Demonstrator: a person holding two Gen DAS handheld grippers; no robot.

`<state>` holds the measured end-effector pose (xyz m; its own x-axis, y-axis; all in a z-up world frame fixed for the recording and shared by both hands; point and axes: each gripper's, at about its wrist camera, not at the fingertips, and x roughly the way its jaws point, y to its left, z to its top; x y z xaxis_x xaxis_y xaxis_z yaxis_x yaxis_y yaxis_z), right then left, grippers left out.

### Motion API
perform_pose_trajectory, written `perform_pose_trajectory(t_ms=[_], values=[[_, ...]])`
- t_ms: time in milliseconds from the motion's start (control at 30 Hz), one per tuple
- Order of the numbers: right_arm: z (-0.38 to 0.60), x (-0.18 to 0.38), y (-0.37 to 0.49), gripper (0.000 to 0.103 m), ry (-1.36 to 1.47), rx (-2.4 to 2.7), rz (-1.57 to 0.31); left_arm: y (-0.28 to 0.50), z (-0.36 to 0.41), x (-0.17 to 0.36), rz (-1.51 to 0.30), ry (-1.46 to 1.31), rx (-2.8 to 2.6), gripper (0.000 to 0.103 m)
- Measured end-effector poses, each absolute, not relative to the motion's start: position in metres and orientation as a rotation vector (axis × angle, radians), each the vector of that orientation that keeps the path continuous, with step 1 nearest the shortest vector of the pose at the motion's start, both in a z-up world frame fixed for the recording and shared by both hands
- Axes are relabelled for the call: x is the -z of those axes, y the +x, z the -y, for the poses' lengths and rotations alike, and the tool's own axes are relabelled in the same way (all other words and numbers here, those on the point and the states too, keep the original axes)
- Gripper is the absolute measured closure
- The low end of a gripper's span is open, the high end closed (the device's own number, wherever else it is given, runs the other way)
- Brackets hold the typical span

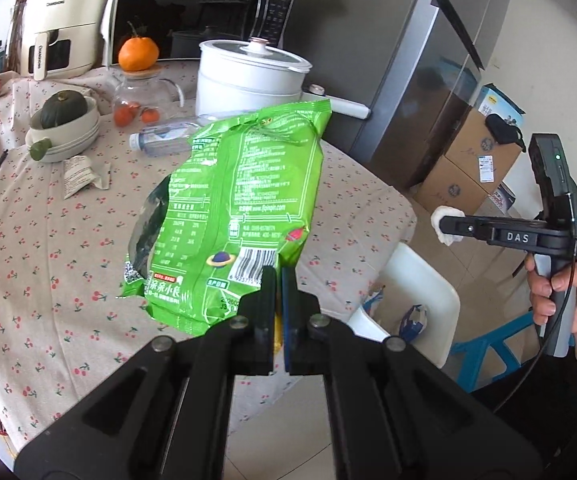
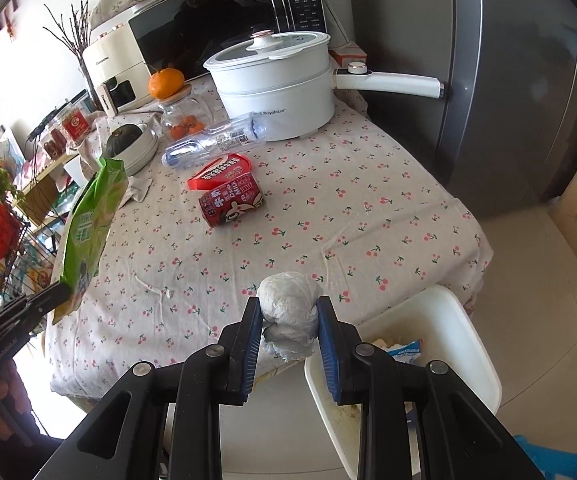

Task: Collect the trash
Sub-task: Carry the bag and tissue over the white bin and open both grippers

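My left gripper (image 1: 279,280) is shut on the bottom edge of a green snack bag (image 1: 240,208) and holds it upright above the table; the bag also shows in the right wrist view (image 2: 88,232). My right gripper (image 2: 288,320) is shut on a crumpled white tissue ball (image 2: 290,312), held at the table's near edge beside the white trash bin (image 2: 468,332). That tissue shows in the left wrist view (image 1: 446,222) at the tip of the right gripper (image 1: 448,226). The bin (image 1: 428,280) holds some wrappers. A red milk carton (image 2: 230,194) and an empty plastic bottle (image 2: 216,142) lie on the table.
The cherry-print tablecloth (image 2: 328,200) covers the table. A white electric pot (image 2: 280,84), a glass jar with an orange on top (image 2: 176,108), a bowl with a squash (image 2: 132,144), a microwave (image 2: 224,20) and a crumpled paper wrapper (image 1: 80,174) stand behind. Fridge (image 2: 508,80) at right; cardboard boxes (image 1: 472,164) on the floor.
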<state>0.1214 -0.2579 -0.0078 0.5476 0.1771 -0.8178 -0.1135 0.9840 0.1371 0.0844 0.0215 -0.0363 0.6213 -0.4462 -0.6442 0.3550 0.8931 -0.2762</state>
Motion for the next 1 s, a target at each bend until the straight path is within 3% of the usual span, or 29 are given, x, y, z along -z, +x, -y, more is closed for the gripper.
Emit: perform_pose_trajectory(t_ms=[500, 1000], values=[[0.353, 0.013, 0.081, 0.075, 0.157, 0.040, -0.980, 0.074, 0.114, 0.031, -0.857, -0.169, 0.893, 0.100], [0.423, 0.028, 0.049, 0.075, 0.258, 0.165, -1.025, 0.091, 0.211, 0.095, -1.091, -0.275, 0.990, 0.099]])
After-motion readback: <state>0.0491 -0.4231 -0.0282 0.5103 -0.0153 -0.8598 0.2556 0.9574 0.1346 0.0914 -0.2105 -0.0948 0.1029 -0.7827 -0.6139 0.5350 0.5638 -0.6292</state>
